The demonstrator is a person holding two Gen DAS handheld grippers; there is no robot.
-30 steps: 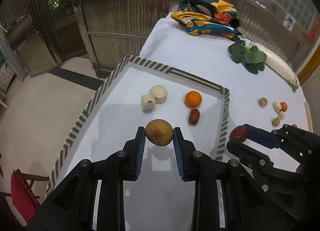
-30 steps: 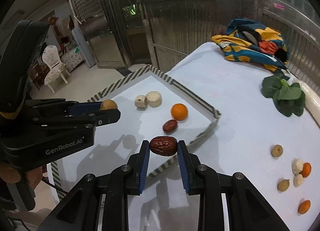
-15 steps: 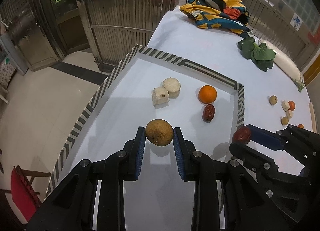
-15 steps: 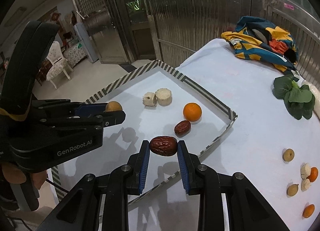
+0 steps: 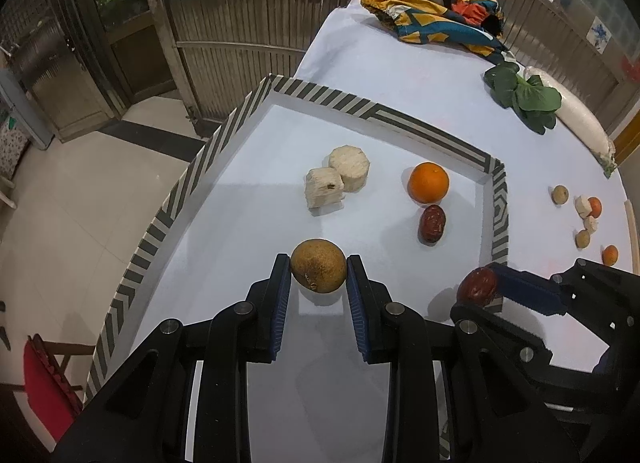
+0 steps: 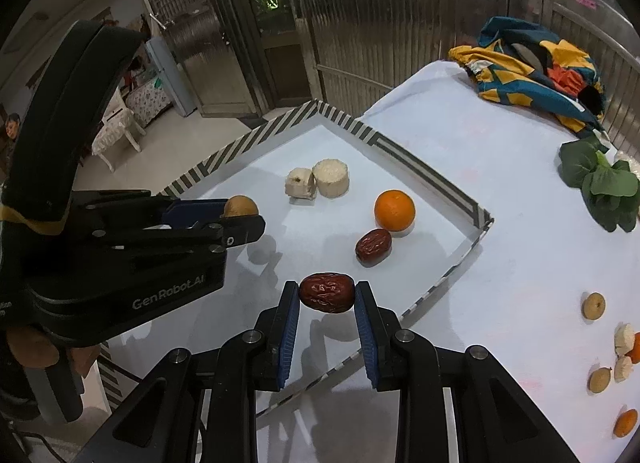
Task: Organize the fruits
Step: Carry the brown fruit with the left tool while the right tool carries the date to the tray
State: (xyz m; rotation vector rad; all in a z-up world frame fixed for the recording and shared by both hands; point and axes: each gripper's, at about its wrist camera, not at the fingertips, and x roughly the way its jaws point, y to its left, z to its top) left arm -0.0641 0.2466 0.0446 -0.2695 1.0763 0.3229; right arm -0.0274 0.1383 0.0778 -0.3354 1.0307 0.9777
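The left gripper pinches a round brown fruit between its blue pads, held above the near part of the striped-rim tray, its shadow on the white floor just beneath. The right gripper clamps a wrinkled red date end to end, above the tray's near edge. From the brown fruit in the left wrist view, a second date lies on the tray floor at about 2 o'clock, with an orange just beyond it, close but whether touching I cannot tell. Two pale cut chunks sit side by side at 12 o'clock, touching. Outside the tray at 3 o'clock, small fruits are scattered on the white table; leafy greens and a bright patterned cloth lie farther off at 1 o'clock.
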